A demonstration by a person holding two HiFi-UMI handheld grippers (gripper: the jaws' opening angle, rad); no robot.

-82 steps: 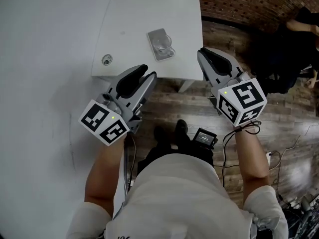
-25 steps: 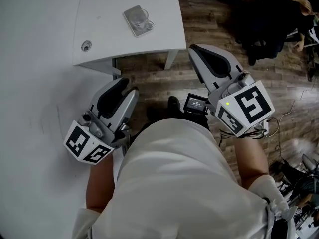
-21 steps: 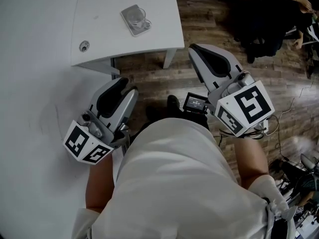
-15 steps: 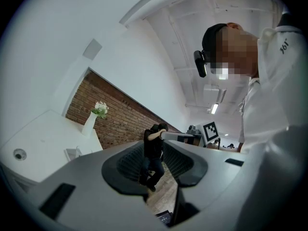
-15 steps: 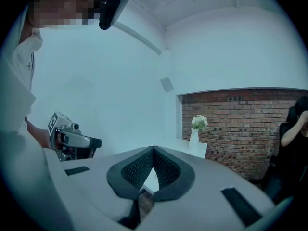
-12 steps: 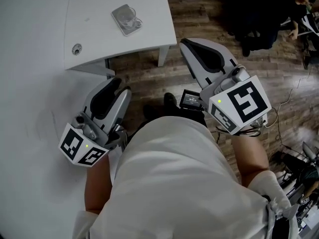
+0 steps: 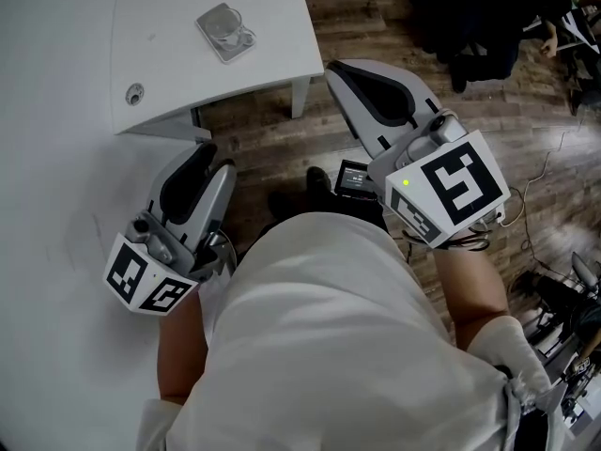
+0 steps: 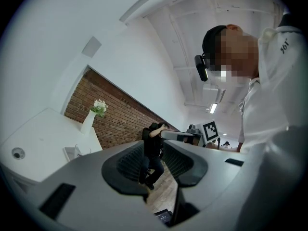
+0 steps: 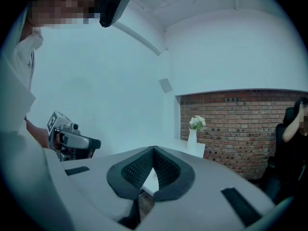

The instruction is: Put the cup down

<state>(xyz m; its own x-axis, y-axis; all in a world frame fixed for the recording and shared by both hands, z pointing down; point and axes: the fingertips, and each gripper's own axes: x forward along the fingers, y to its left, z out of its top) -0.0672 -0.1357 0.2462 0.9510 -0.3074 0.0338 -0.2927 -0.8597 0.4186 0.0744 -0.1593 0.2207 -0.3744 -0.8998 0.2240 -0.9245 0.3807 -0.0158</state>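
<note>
A clear glass cup point(image 7: 228, 28) stands on a small square coaster on the white table point(image 7: 272, 26), at the top left of the head view. Nothing touches it. Both grippers hang over the wooden floor, well short of the table and close to the person's body. My left gripper point(image 7: 205, 150) holds nothing; in the left gripper view point(image 8: 154, 146) its tips stand slightly apart, and the cup point(image 8: 77, 151) shows small and far to the left. My right gripper point(image 7: 340, 68) is shut and empty, its pads meeting at the tip point(image 9: 154, 149).
The table has a round grommet point(image 7: 135, 93) near its front edge and a white vase of flowers point(image 8: 91, 117) at the back. A brick wall lies beyond. A person in dark clothes sits at the upper right point(image 7: 488, 17). Cables lie on the floor at right point(image 7: 554, 299).
The person has stepped back: table and cup slid toward the top left of the head view. Both grippers drew nearer the body, still empty; the cup stays on the table.
</note>
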